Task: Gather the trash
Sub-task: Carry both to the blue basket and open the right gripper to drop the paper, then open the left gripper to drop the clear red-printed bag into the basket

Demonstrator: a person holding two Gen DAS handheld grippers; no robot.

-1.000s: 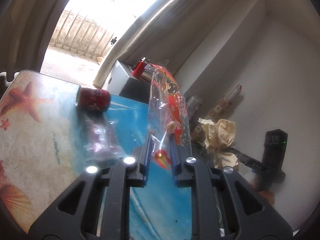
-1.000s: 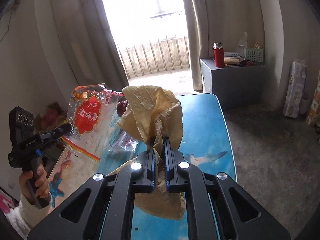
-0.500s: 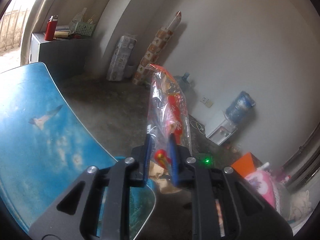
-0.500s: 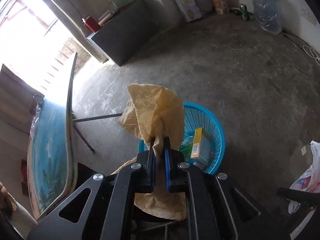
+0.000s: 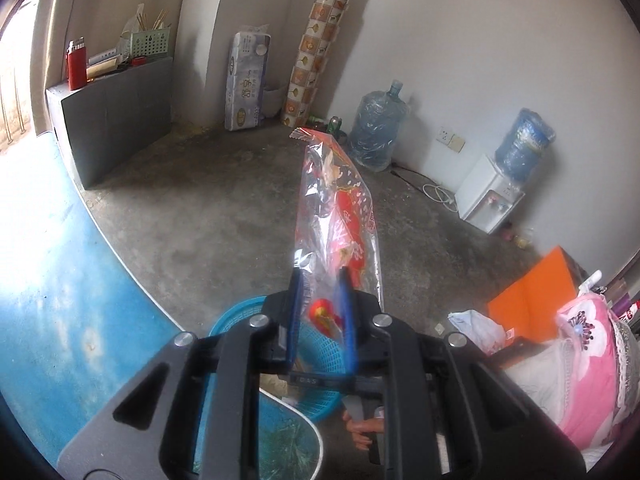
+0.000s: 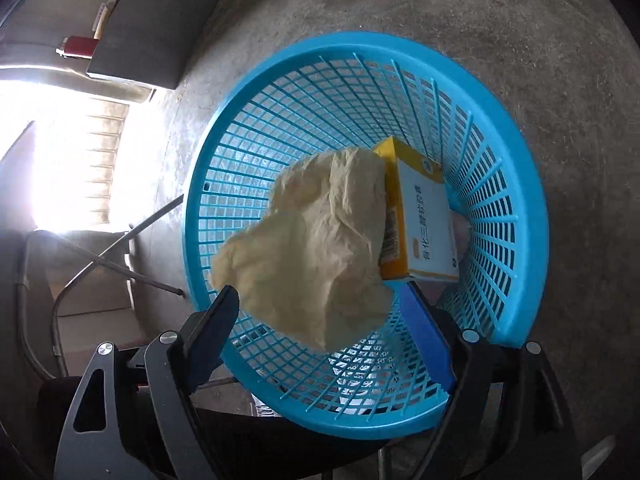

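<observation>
My left gripper (image 5: 320, 308) is shut on a clear plastic wrapper with red print (image 5: 340, 208), which stands up from the jaws above the floor. Below it shows the rim of the blue mesh basket (image 5: 236, 312). In the right wrist view my right gripper (image 6: 320, 316) points down into that blue basket (image 6: 516, 152); its jaws are opening and stand wide apart. The crumpled yellowish paper (image 6: 316, 248) hangs free between them, no pad pressing on it. A yellow and white carton (image 6: 420, 224) lies inside the basket.
The blue table edge (image 5: 80, 280) curves along the left. On the concrete floor stand a grey cabinet (image 5: 116, 120), water jugs (image 5: 378, 128), a white dispenser (image 5: 488, 200), an orange sheet (image 5: 532, 292) and pink bedding (image 5: 584, 360). Metal table legs (image 6: 120, 264) stand beside the basket.
Both grippers swung from the table out over the floor. The right one dropped to the basket and let go of the paper. The left one kept the wrapper.
</observation>
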